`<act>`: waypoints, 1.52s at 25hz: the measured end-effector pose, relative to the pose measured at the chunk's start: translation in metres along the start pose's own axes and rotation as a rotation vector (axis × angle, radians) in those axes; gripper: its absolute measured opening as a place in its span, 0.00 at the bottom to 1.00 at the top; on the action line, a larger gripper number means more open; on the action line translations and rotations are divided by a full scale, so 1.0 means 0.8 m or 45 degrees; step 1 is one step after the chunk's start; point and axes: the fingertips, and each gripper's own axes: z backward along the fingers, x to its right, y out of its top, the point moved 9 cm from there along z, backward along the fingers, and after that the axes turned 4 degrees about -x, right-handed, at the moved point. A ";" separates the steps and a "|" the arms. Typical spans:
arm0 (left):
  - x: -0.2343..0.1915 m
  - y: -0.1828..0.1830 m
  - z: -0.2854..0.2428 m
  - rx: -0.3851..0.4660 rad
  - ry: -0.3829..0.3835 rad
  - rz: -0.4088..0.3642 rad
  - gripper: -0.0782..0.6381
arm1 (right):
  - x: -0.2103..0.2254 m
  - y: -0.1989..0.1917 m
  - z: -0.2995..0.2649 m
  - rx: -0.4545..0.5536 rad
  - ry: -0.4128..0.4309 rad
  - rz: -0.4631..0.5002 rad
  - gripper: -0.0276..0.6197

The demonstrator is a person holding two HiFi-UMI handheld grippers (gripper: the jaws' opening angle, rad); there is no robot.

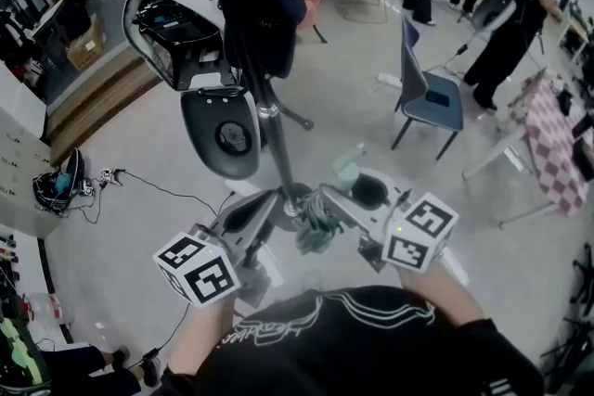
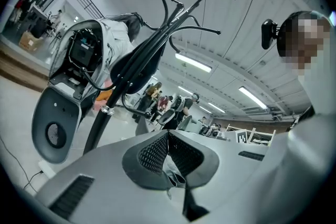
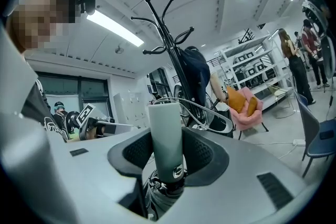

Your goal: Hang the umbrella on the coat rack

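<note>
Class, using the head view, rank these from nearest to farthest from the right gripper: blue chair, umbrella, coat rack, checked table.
1. umbrella: its handle is in the right gripper's jaws.
2. coat rack: pole just to the left.
3. blue chair: upper right.
4. checked table: far right.

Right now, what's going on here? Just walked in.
A person holds a folded umbrella with both grippers. The right gripper is clamped on its pale handle, and the left gripper pinches the umbrella's fabric. The coat rack stands directly ahead, with a dark bag hanging on it. The umbrella is not on a hook yet.
</note>
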 end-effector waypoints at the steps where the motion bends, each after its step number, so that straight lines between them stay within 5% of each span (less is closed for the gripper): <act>1: -0.005 0.002 -0.002 -0.002 -0.003 0.002 0.11 | 0.003 0.001 -0.005 -0.003 -0.001 -0.002 0.30; 38: -0.115 0.041 -0.008 0.012 0.035 0.059 0.11 | 0.048 0.000 -0.133 -0.084 0.052 -0.038 0.30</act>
